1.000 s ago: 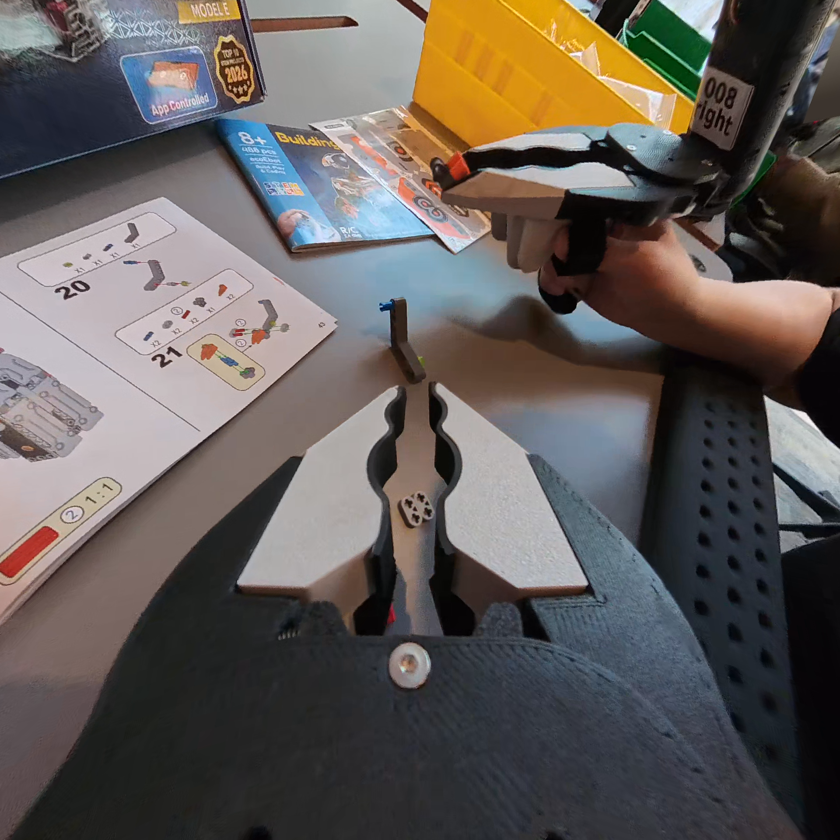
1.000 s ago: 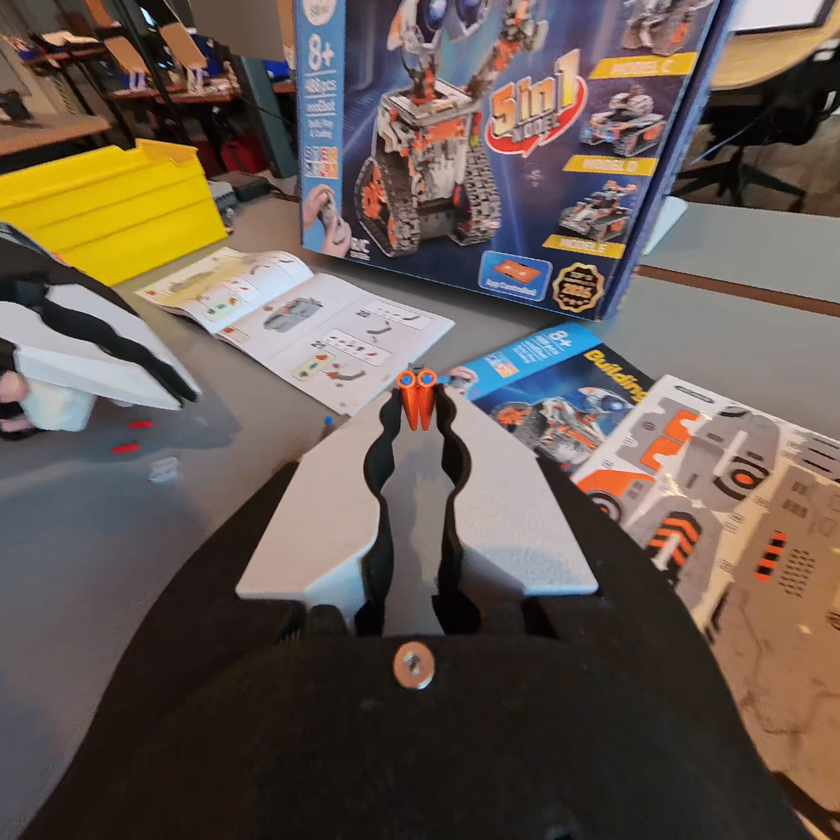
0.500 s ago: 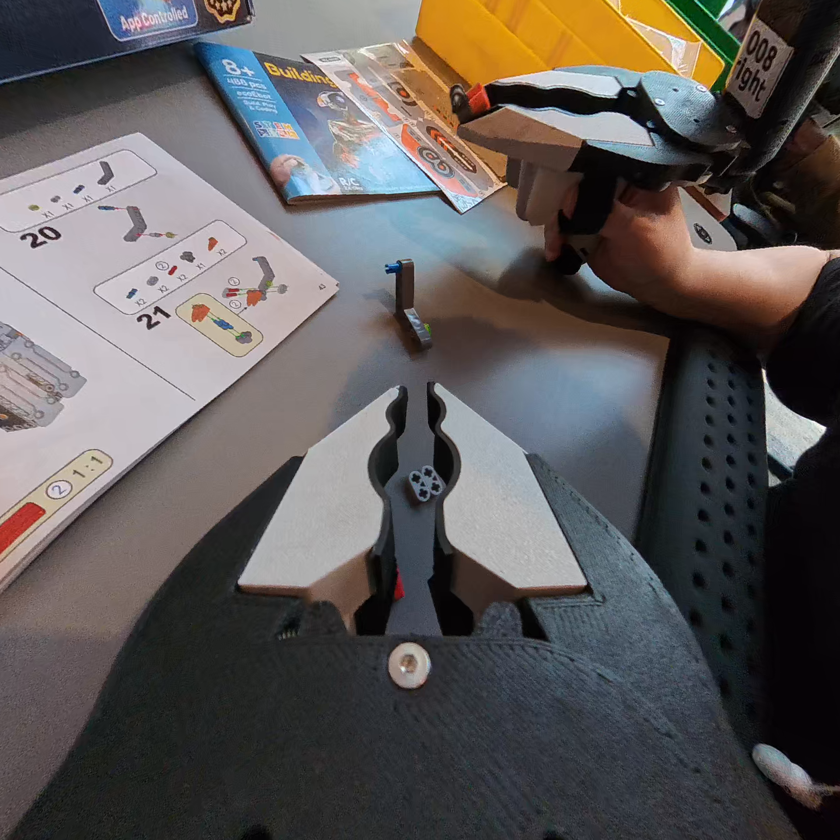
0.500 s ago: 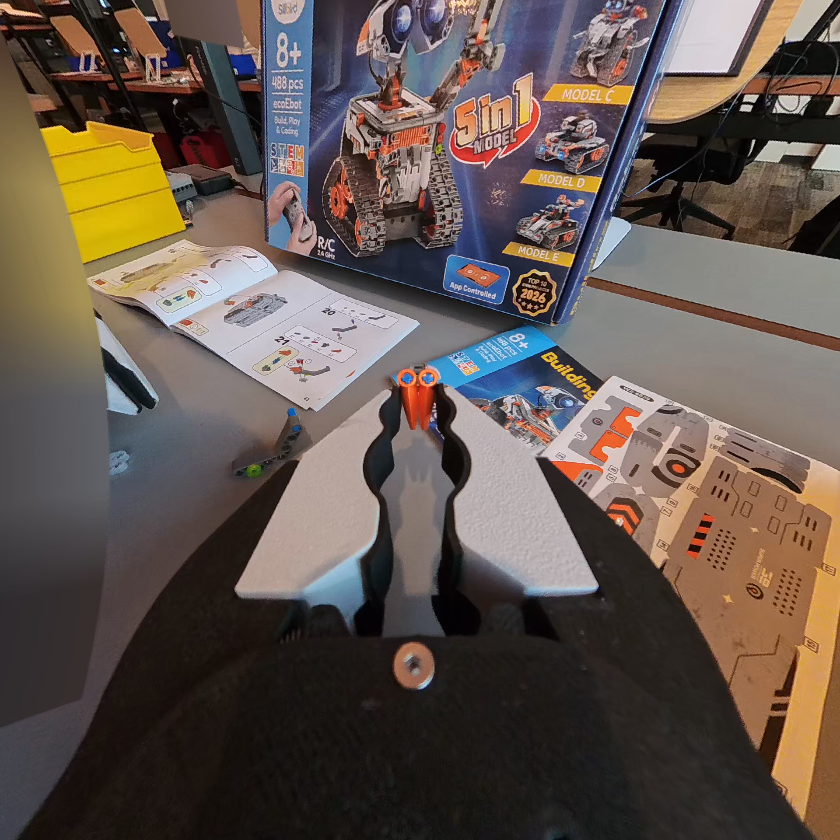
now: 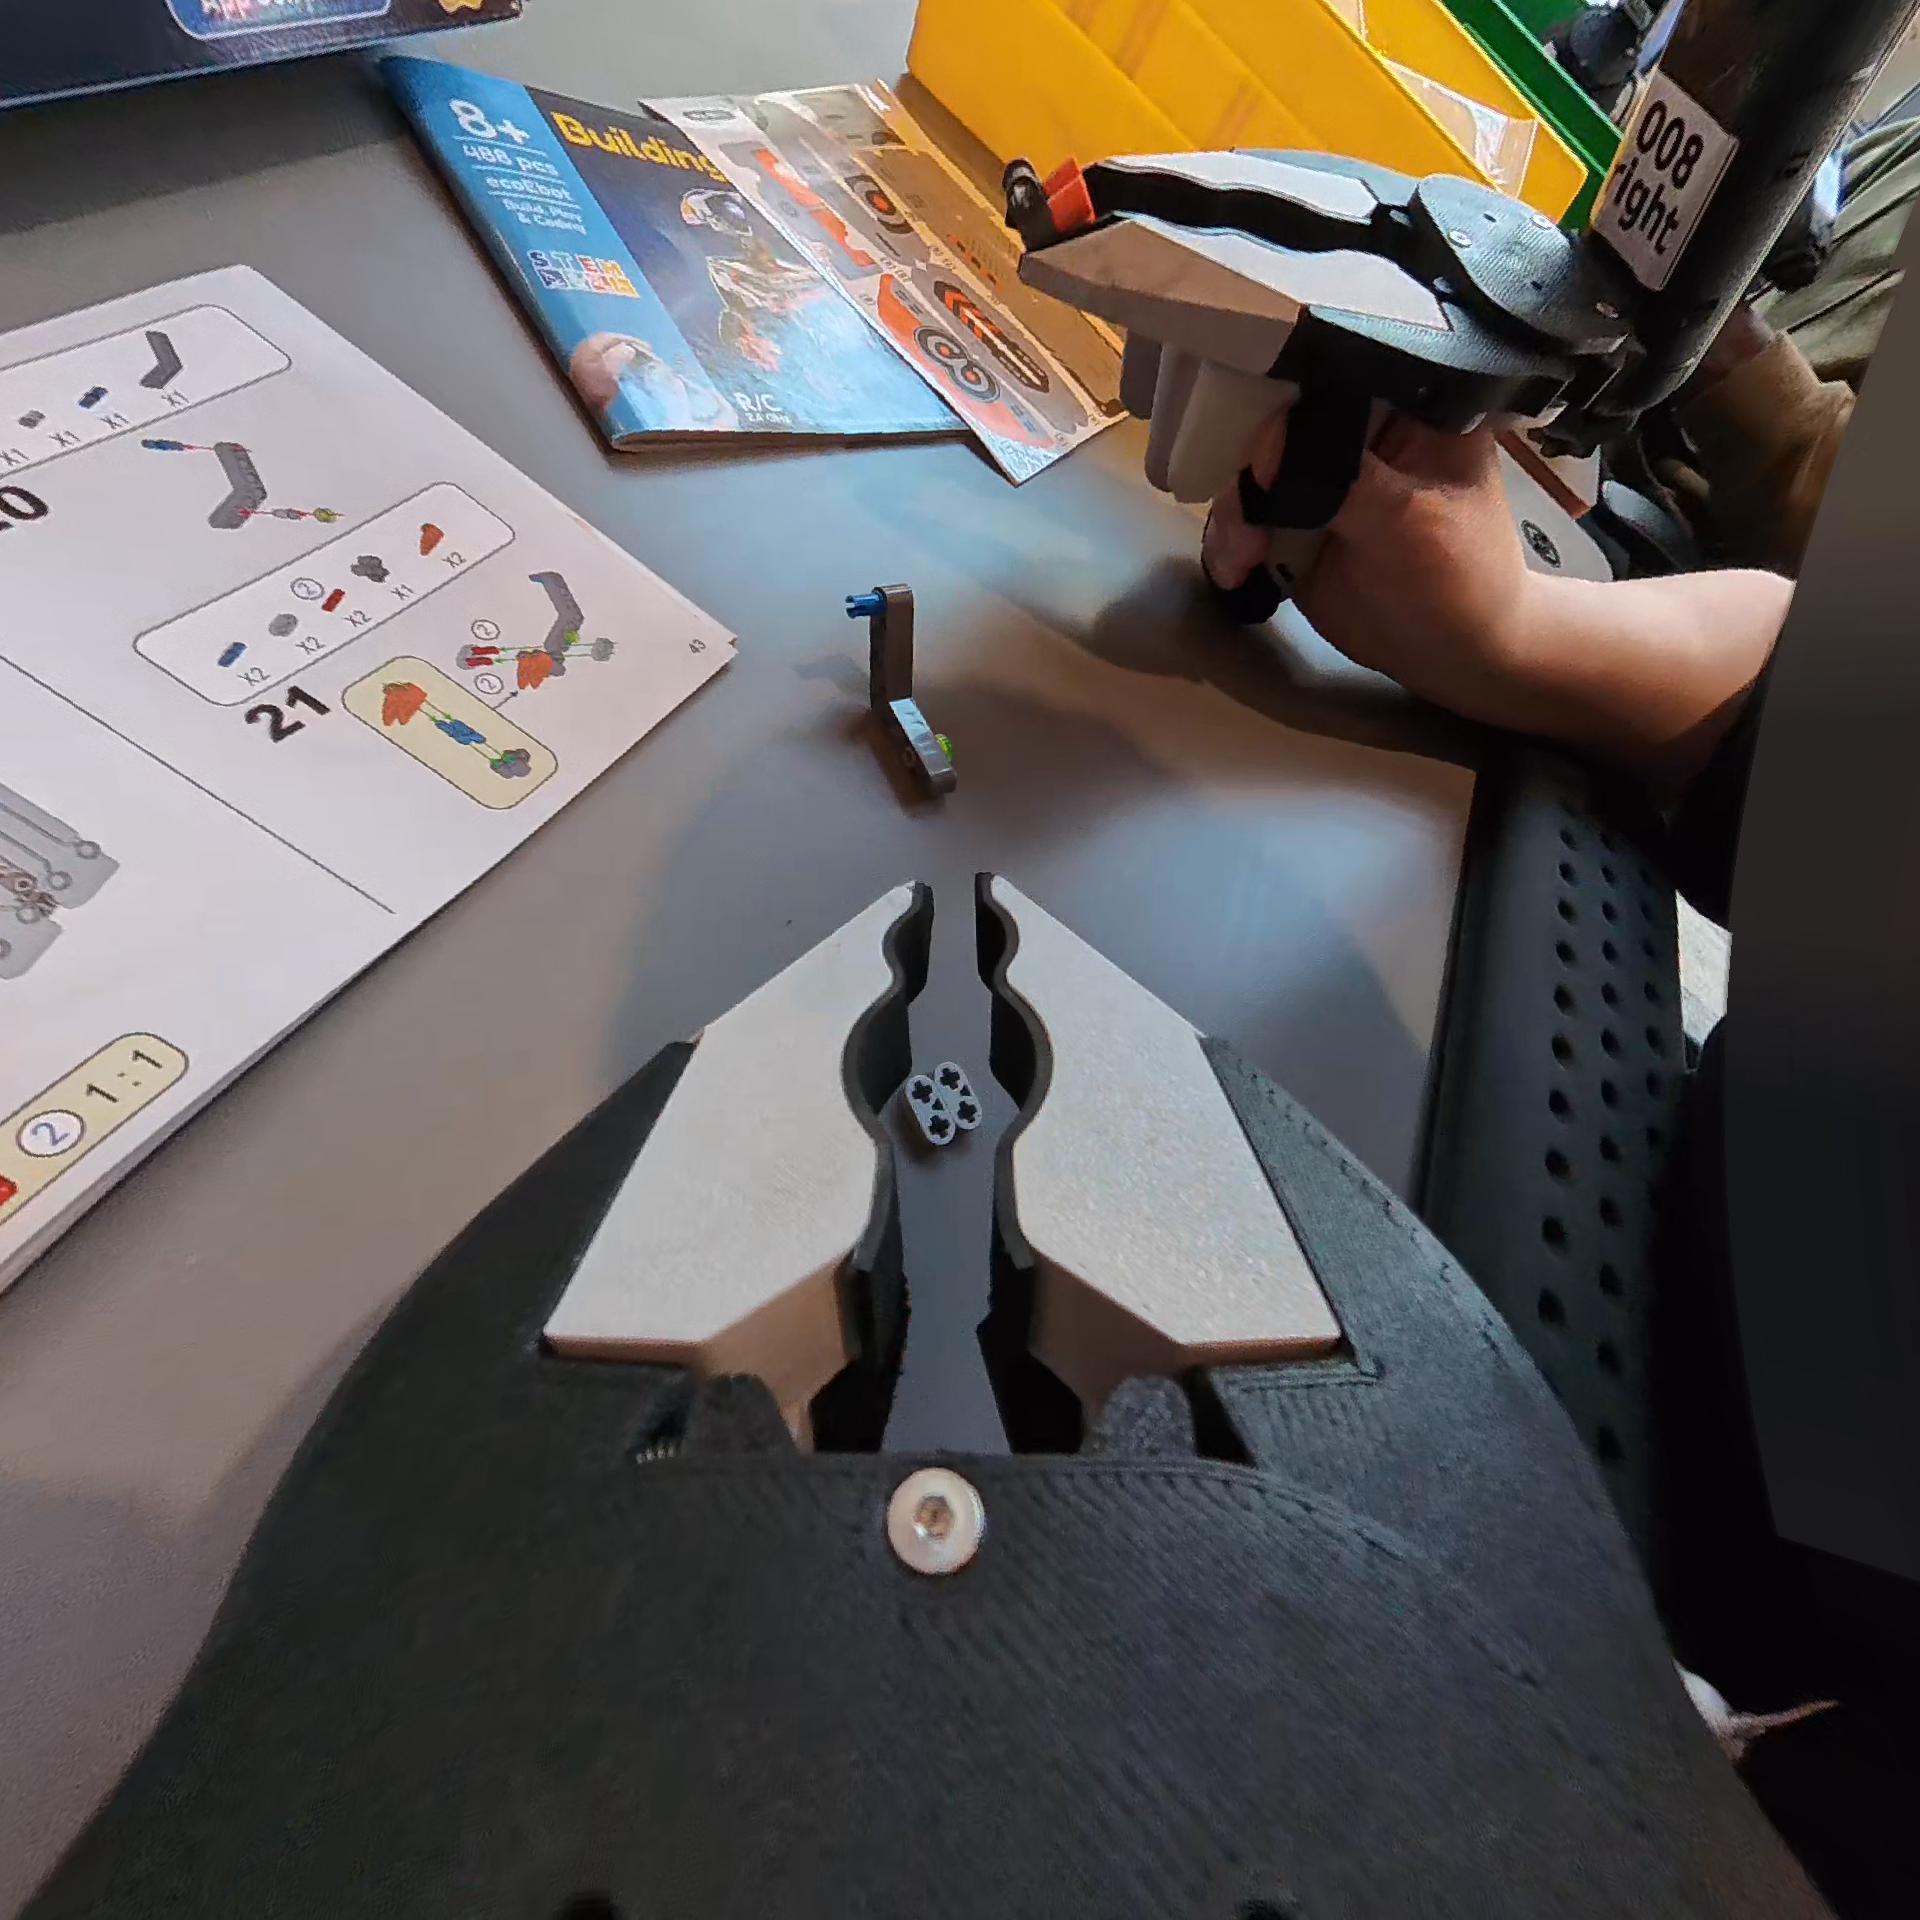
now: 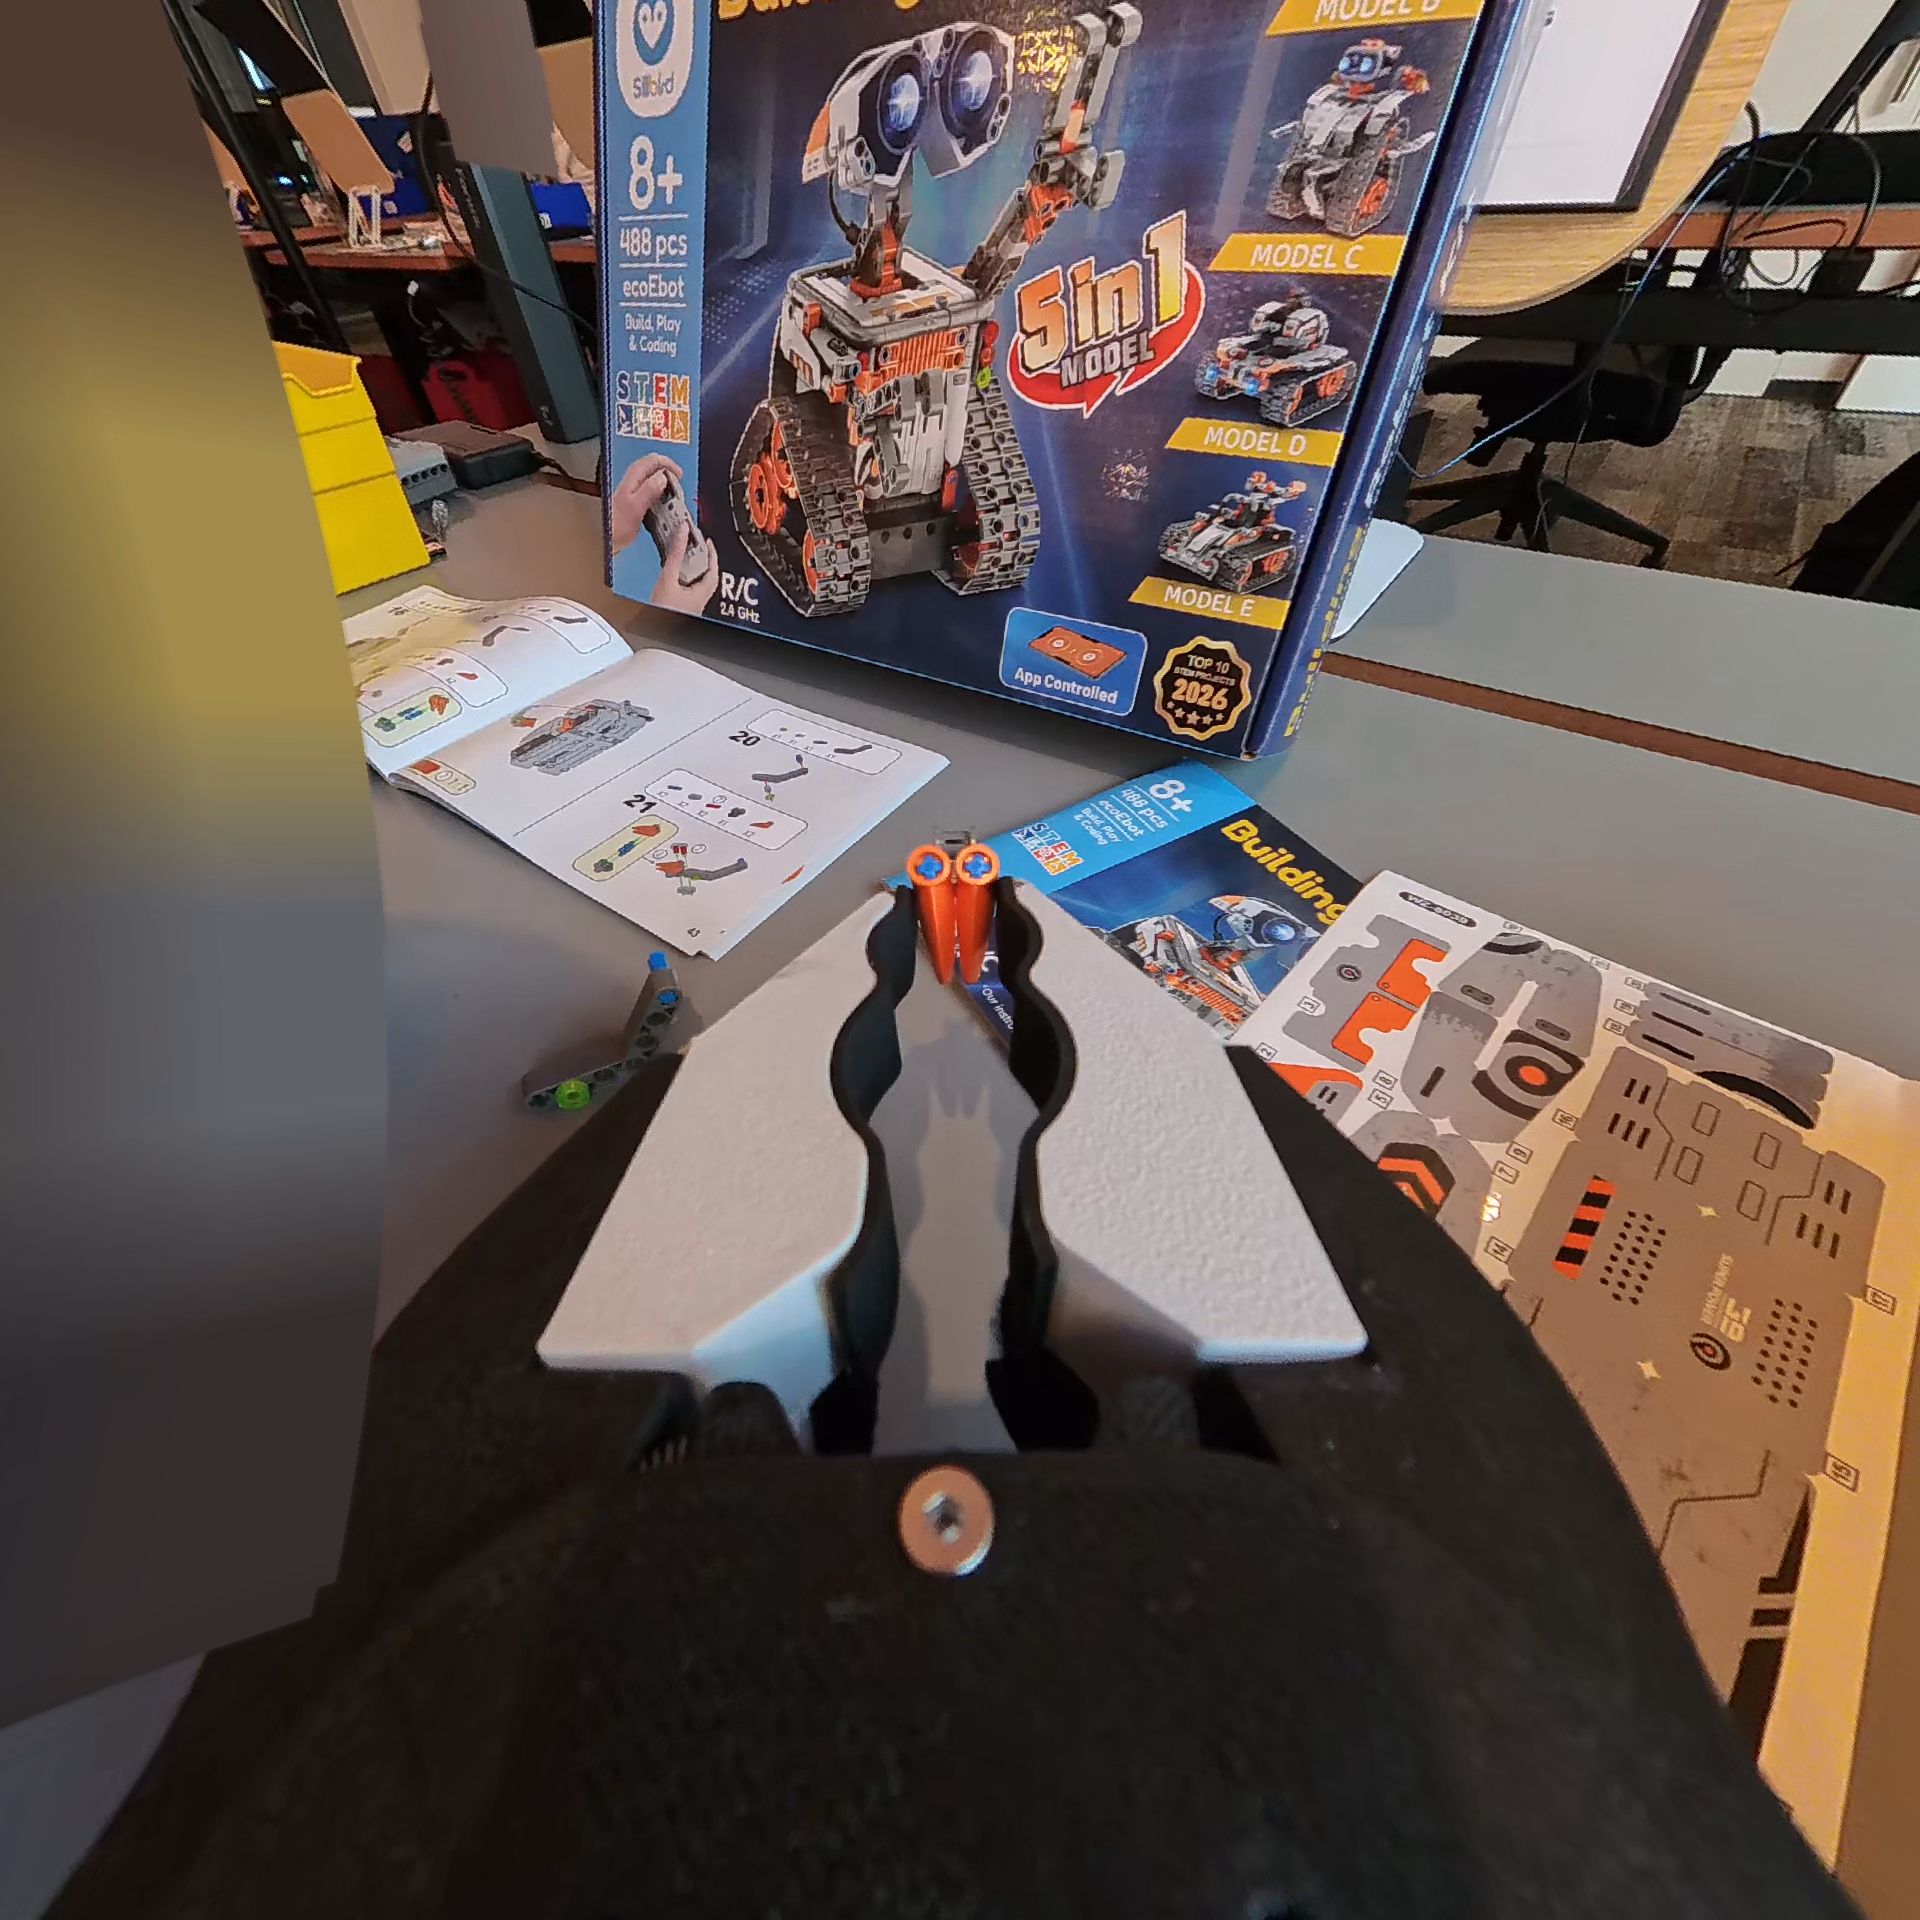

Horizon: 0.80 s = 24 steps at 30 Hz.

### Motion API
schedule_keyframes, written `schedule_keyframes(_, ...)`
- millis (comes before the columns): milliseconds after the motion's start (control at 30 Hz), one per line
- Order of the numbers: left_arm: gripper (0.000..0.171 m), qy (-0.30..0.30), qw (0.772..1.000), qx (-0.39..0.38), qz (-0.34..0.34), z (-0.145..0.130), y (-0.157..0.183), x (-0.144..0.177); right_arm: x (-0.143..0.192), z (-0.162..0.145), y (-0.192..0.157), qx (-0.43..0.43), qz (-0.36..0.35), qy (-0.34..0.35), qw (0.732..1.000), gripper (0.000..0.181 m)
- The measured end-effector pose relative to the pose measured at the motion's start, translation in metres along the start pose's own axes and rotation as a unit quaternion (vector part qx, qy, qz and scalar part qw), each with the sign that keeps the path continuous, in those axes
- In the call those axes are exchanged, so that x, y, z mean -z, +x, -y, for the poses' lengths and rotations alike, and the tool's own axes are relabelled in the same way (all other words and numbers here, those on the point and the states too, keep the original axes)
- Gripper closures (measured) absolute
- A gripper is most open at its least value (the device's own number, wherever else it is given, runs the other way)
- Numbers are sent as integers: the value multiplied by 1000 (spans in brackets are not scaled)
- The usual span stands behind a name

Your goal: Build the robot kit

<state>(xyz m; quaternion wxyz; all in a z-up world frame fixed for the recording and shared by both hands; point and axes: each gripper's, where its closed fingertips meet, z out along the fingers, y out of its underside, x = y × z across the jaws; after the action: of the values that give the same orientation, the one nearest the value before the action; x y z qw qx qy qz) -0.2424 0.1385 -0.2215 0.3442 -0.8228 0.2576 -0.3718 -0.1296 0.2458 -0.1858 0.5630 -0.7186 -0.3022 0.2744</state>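
Orange cones point(image 6: 951, 909) pinched in right claw point(image 6: 951, 883), tips hidden; left claw point(image 5: 948, 888) slightly spread

The table point(image 5: 1091, 831) is plain grey. On it, the bent beam point(image 5: 902, 686) is dark grey with a blue pin and a green one. The connectors point(image 5: 942, 1103) are pale grey. The right gripper point(image 6: 951, 914), grey and black, pinches two orange cones point(image 6: 952, 909) with blue centres. The box point(image 6: 1039, 343) is dark blue, the bin point(image 5: 1195, 94) yellow, the manual point(image 5: 291, 644) white, and the booklet point(image 5: 675, 260) blue.
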Motion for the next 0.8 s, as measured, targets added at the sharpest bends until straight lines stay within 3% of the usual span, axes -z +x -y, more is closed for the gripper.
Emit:
schedule_keyframes(500, 165, 3, 999, -37, 19, 3, 0, 1, -2, 0, -11, 5, 20, -1, 1000, 167)
schedule_keyframes(667, 163, 5, 999, -45, -3, 4, 14, -3, -4, -18, -55, 25, 88, -74, 993, 166)
schedule_keyframes(800, 160, 22, 999, -22, -41, 8, 31, -8, 3, -16, -87, 144, 97, -71, 982, 167)
